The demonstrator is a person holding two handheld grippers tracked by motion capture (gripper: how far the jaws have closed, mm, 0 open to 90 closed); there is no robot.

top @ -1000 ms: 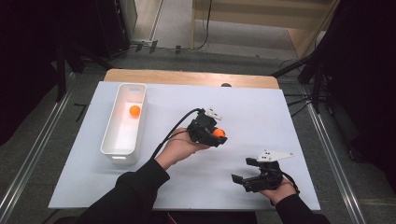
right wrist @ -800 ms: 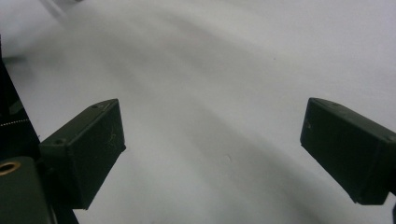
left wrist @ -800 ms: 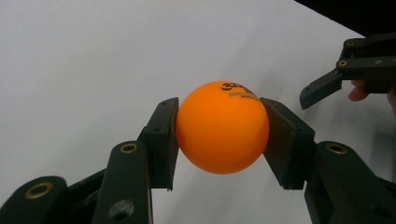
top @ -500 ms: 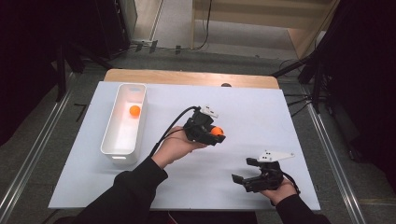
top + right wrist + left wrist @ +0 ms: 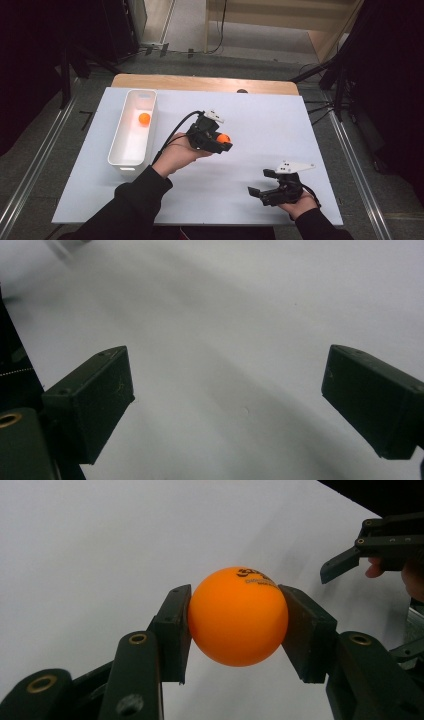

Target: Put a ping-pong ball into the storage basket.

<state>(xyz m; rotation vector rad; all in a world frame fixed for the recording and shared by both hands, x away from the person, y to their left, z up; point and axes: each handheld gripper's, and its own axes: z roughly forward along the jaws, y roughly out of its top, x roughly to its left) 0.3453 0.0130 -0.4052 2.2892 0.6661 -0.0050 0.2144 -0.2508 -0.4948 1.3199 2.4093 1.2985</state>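
Left gripper (image 5: 235,617) clamps a glossy orange ball (image 5: 238,616) (black print on top).

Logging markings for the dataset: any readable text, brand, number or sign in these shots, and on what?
Orange ball held in the left tool: dark printed logo and one line of small lettering near its top, too blurred to read.
Second orange ball in the white bin: no marking can be made out.
White table top and right tool: no text.
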